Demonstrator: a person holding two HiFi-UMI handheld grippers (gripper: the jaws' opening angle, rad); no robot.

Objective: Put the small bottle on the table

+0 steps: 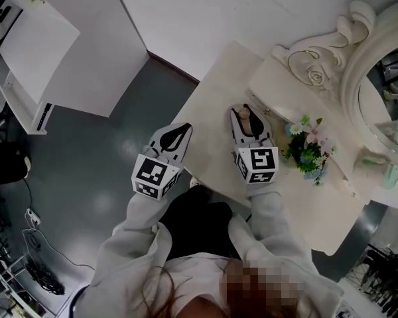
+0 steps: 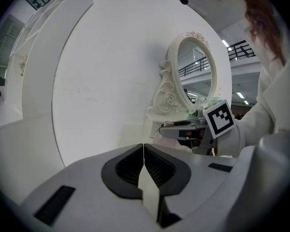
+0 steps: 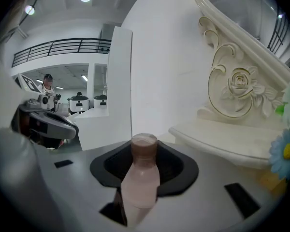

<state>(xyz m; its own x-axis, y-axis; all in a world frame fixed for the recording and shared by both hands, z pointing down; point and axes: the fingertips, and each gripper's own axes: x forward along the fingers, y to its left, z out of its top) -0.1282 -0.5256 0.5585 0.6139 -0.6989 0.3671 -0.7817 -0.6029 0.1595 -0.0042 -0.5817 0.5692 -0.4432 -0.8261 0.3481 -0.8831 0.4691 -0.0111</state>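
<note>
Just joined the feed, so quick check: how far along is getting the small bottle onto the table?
Done: the small bottle is gripped in the right hand-held gripper. In hand: it is held above the table. Remaining: set it down and release. The left hand-held gripper is shut, empty.

An oval mirror (image 1: 388, 91) in a carved cream frame (image 1: 315, 61) fills the head view at 2 o'clock. A bunch of white, blue and green flowers (image 1: 308, 148) lies at 3 o'clock, just beside the frame. A white cabinet (image 1: 40, 45) stands at 10 o'clock. Cables (image 1: 43, 277) trail over the grey floor (image 1: 99, 171) at 8 o'clock.
</note>
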